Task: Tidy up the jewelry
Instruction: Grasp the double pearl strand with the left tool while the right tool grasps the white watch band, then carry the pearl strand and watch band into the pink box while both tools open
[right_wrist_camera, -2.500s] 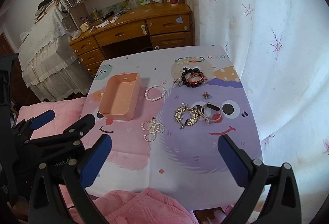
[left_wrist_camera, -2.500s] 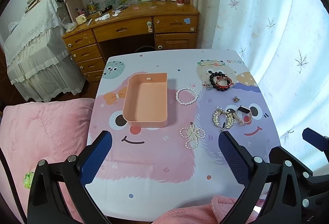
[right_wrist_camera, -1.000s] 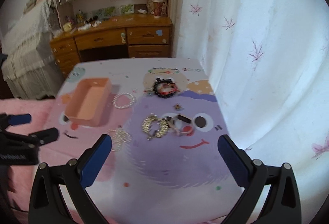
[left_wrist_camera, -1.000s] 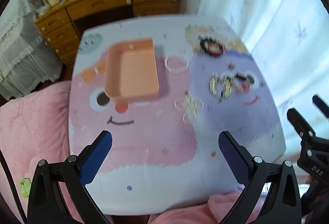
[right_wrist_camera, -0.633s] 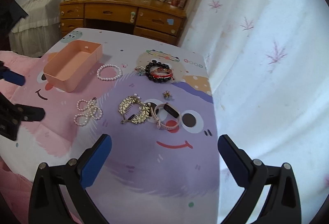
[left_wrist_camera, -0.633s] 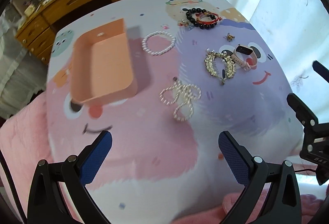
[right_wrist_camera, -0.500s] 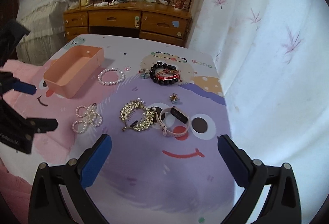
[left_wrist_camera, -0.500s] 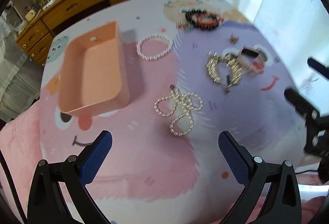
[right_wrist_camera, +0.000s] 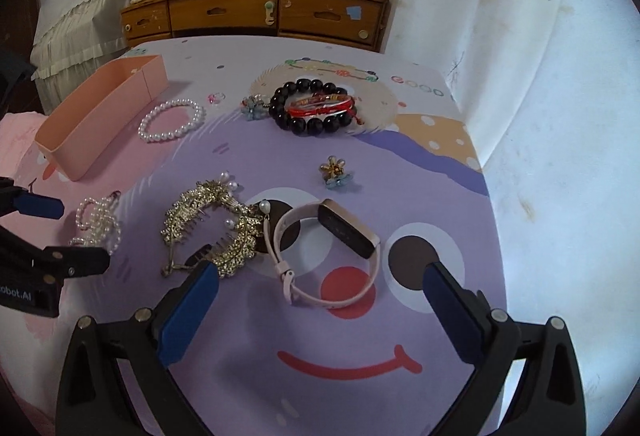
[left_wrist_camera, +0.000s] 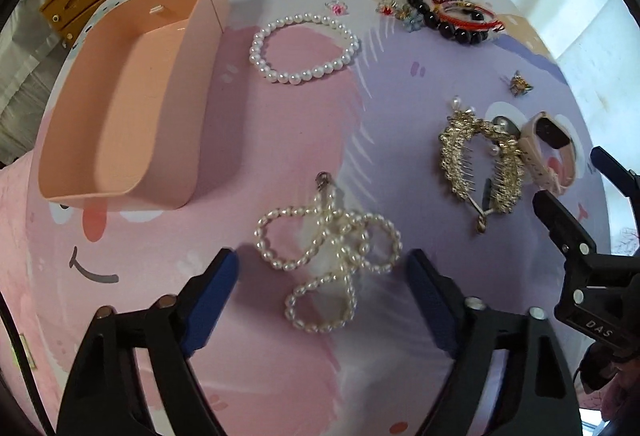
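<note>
A: Left tongs (left_wrist_camera: 322, 286) are spread wide around the tangled pearl necklace (left_wrist_camera: 328, 256) on the desk (left_wrist_camera: 240, 376), beside the smooth peach tray (left_wrist_camera: 120, 96).

B: The right view shows the right tongs (right_wrist_camera: 320, 296), also wide, around the pink smartwatch (right_wrist_camera: 332, 248); the gold leaf hair comb (right_wrist_camera: 212, 232) is touching it.

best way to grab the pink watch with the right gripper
Pinch the pink watch across its strap at the near loop, coming down from above with the right hand-held gripper. The band stands on edge as an open ring, clear of the gold hair comb.
</note>
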